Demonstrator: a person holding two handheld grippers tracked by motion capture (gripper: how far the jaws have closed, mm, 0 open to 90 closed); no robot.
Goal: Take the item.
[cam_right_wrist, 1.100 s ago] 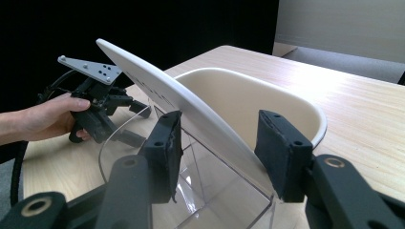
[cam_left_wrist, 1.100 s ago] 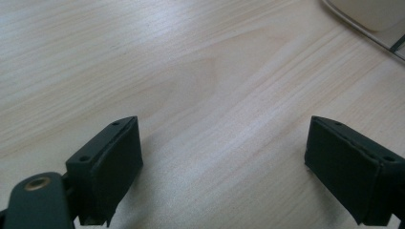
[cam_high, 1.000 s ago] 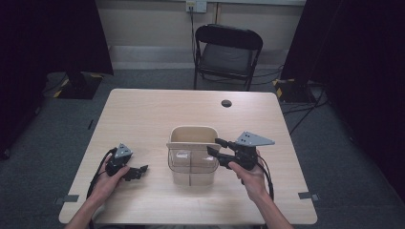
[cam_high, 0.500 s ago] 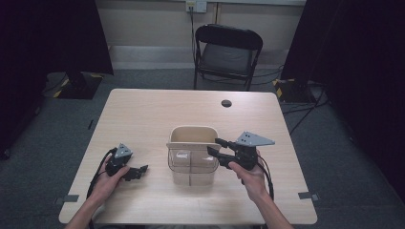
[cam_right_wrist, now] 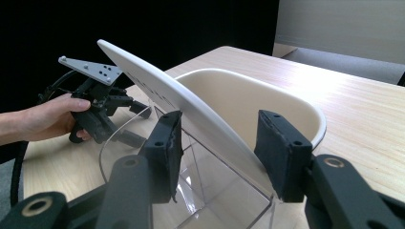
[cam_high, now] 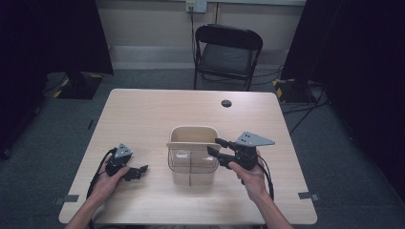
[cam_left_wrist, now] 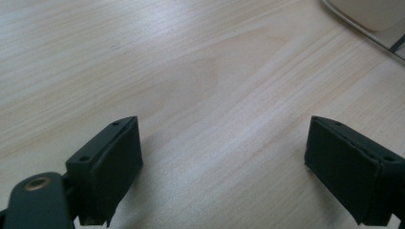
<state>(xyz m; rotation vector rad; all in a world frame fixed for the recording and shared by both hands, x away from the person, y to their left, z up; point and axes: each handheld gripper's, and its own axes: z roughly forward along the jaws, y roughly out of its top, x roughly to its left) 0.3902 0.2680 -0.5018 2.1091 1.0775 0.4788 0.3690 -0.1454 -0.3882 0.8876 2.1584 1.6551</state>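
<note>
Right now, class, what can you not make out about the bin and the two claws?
- Bottom of the bin: high view, glare on its clear front.
- Right claw pads' contact with the white flap: right gripper view, the flap hides it.
- Small dark disc on the table: high view, too small to identify.
- Bin: left gripper view, cut off by the top edge.

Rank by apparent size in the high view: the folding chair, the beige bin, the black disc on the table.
1. folding chair, though it stands farther from the camera, so its lead is if anything understated.
2. beige bin.
3. black disc, by far the smallest.
</note>
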